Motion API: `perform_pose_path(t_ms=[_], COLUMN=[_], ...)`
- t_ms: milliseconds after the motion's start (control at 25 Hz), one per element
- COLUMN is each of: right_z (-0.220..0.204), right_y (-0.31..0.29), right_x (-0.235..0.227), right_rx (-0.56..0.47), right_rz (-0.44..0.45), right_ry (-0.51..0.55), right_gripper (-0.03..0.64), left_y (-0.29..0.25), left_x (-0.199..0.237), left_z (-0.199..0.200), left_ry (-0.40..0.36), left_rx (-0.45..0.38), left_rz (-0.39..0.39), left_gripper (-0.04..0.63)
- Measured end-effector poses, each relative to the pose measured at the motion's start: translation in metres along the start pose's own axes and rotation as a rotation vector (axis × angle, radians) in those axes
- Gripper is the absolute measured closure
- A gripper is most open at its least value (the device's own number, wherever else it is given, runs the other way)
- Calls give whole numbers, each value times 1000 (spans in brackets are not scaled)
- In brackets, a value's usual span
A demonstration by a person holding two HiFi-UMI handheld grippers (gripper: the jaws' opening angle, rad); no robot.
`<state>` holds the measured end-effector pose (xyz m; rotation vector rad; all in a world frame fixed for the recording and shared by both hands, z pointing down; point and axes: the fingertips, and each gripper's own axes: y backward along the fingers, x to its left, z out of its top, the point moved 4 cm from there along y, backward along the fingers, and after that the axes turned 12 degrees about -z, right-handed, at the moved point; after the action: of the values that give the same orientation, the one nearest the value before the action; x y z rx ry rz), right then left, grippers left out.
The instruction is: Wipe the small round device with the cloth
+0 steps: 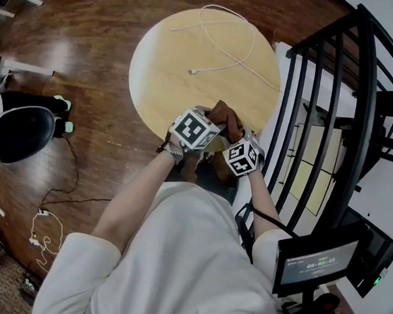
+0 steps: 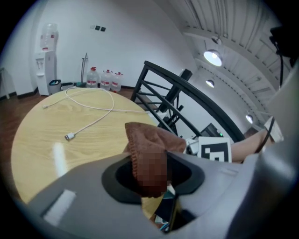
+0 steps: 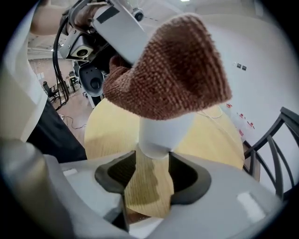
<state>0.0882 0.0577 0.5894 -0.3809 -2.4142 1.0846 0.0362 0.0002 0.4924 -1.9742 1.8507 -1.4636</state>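
A white cable lies looped on the round wooden counter; a black railing stands beside it, water bottles by the wall

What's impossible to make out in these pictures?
Top of the small round device: right gripper view, draped by the cloth.
Whole device: head view, under the cloth.
Readout on the screen: head view, too small.
Far end of the cable: head view, lost past the table edge.

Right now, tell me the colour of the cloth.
The cloth is reddish brown, coarsely woven; the right gripper view shows it best.
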Motion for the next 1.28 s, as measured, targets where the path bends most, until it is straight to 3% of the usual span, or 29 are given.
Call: perform_pose_path(t_ms=[240,400,600,840,1080,1160,1280], right_z=[-2,-2,-7,2,41,57,77], right_y=[-1,2,26,77,103,114,128], right_x=[-2,-1,-23,-63,-108,-115,-124], right_rx=[1,18,15,-34,-190,-246,-306], right_rz=[2,5,-86,-228,-340,-380,-420], right_ry=[-9,-26,-133,-227,-320,-334,-346], right_gripper=[396,396,396,396,397,445,459], left_y=[0,4,28,72,105,118,130], left_x=[13,19,20,24,33,30,24], left_z=[-20,-42,-49,-39,10,21,36], left_ry=[136,150,105,78,-14,-64,-129], left_rx=[-8,3,-103,-251,-368,-408,-456], left_rz=[-38,-31,-36,43,133,168,193], left_gripper=[448,449,449,449,449,449,449])
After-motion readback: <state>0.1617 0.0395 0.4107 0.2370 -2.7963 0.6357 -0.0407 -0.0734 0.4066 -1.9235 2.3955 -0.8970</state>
